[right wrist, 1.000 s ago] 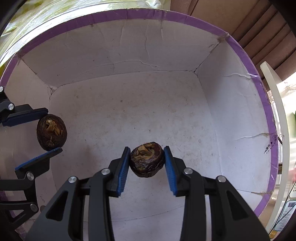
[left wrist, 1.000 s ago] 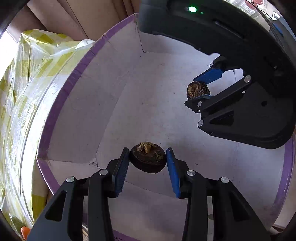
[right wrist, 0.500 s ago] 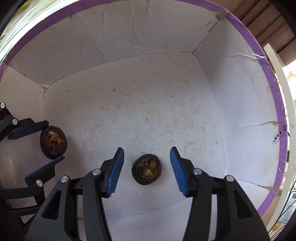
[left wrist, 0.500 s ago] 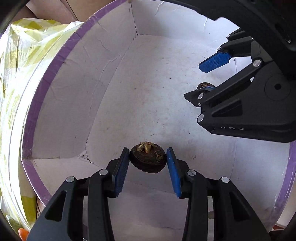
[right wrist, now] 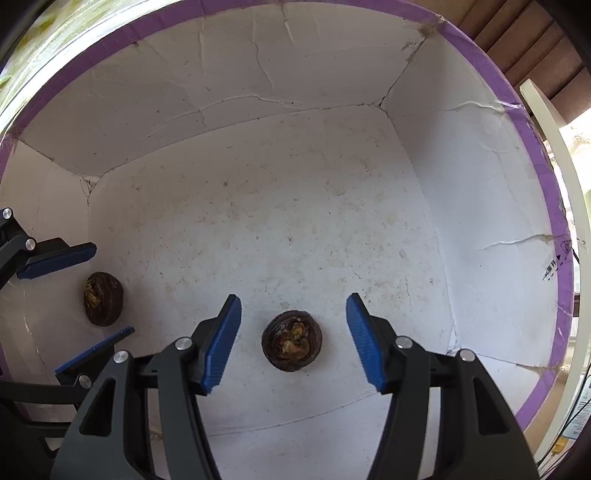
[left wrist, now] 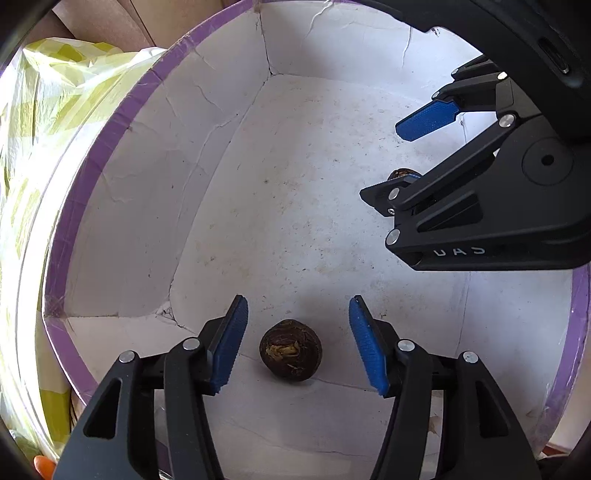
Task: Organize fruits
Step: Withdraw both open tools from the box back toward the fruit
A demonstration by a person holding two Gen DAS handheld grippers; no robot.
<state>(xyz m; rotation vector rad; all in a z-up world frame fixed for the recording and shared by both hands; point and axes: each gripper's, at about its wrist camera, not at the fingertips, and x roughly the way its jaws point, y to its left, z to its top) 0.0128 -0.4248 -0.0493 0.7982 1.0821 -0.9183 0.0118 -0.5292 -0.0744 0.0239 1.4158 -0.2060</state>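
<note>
Two dark brown round fruits lie on the floor of a white box with a purple rim (left wrist: 110,147) (right wrist: 532,147). In the left wrist view, one fruit (left wrist: 290,350) rests between the wide-apart fingers of my open left gripper (left wrist: 297,347), touching neither. In the right wrist view, the other fruit (right wrist: 291,345) lies between the fingers of my open right gripper (right wrist: 293,341). The right gripper also shows in the left view (left wrist: 406,158), its fruit (left wrist: 402,173) mostly hidden. The left gripper (right wrist: 75,295) and its fruit (right wrist: 102,298) show at the right view's left edge.
A yellow-green checked plastic bag (left wrist: 33,147) lies against the box's left outer side. Brown cardboard (left wrist: 122,26) stands behind the box. A white frame edge (right wrist: 554,155) runs along the box's right side. The box walls are cracked and surround both grippers.
Both grippers opened and let their fruits go onto the box floor, the right one first, then the left. Both moved lower into the box.
</note>
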